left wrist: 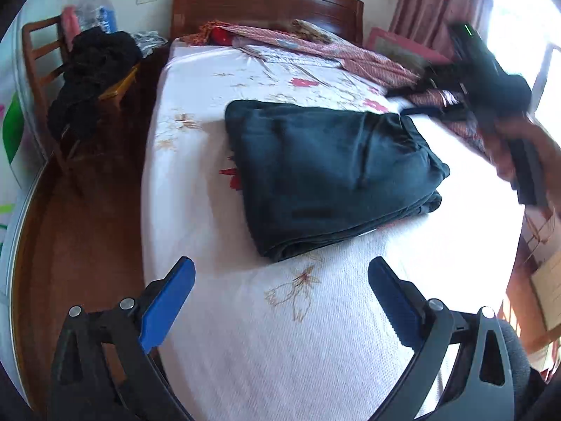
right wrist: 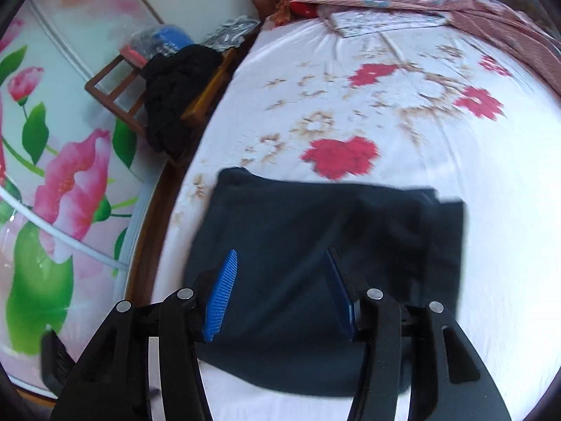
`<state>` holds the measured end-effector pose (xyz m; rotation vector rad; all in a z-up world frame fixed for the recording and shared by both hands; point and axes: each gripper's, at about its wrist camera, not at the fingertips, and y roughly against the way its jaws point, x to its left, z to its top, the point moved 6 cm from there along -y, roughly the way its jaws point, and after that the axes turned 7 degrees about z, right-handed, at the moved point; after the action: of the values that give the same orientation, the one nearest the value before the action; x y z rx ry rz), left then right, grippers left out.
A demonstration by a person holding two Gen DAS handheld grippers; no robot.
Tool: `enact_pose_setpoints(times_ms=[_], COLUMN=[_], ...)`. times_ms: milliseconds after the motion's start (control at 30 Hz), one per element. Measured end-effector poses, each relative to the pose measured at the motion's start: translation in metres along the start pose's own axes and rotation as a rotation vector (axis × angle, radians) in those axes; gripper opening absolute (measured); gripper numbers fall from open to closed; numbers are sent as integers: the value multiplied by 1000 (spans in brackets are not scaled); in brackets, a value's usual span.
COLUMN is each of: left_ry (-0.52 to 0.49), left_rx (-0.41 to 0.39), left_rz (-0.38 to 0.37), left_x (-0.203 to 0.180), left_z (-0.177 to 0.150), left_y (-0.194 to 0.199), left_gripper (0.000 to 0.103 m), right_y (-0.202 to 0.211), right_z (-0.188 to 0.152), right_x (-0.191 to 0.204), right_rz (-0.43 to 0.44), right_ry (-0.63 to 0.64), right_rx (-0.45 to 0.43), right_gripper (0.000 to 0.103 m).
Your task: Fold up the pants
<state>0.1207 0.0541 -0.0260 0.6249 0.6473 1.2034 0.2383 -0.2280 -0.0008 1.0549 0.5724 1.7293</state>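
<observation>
Dark teal pants [left wrist: 333, 175] lie folded into a thick rectangle in the middle of the white flowered bed sheet [left wrist: 280, 333]. My left gripper [left wrist: 280, 263] hovers open over the sheet just short of the pants' near edge, with nothing between its blue pads. My right gripper [right wrist: 280, 256] hangs above the folded pants [right wrist: 298, 224], its blue pads [right wrist: 221, 294] apart and the cloth lying flat below them. In the left wrist view a hand [left wrist: 519, 147] holds that gripper, blurred, at the far right corner of the pants.
A wooden chair [left wrist: 42, 70] heaped with black clothes [left wrist: 94, 70] stands left of the bed on the wooden floor [left wrist: 80, 228]. A red patterned blanket [left wrist: 333, 49] lies by the headboard [left wrist: 263, 0]. A flowered wardrobe door [right wrist: 52, 175] is at the left.
</observation>
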Motion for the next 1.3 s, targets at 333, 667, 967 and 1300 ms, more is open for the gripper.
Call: enact_pose_setpoints(times_ms=[333, 667, 967, 1300], left_ry=[119, 86, 145, 334], left_rx=[120, 144, 180, 186], left_rz=[1, 22, 112, 160], left_x=[17, -2, 7, 79], left_z=[-33, -44, -59, -75], left_y=[22, 30, 22, 35], left_gripper=[99, 101, 101, 101], right_y=[19, 36, -19, -109], right_z=[-37, -100, -126, -117], right_x=[-11, -41, 68, 142], right_rz=[-15, 21, 416, 351], right_ry=[-62, -277, -219, -157], right_rx=[-163, -134, -82, -19], right_gripper=[62, 71, 71, 67])
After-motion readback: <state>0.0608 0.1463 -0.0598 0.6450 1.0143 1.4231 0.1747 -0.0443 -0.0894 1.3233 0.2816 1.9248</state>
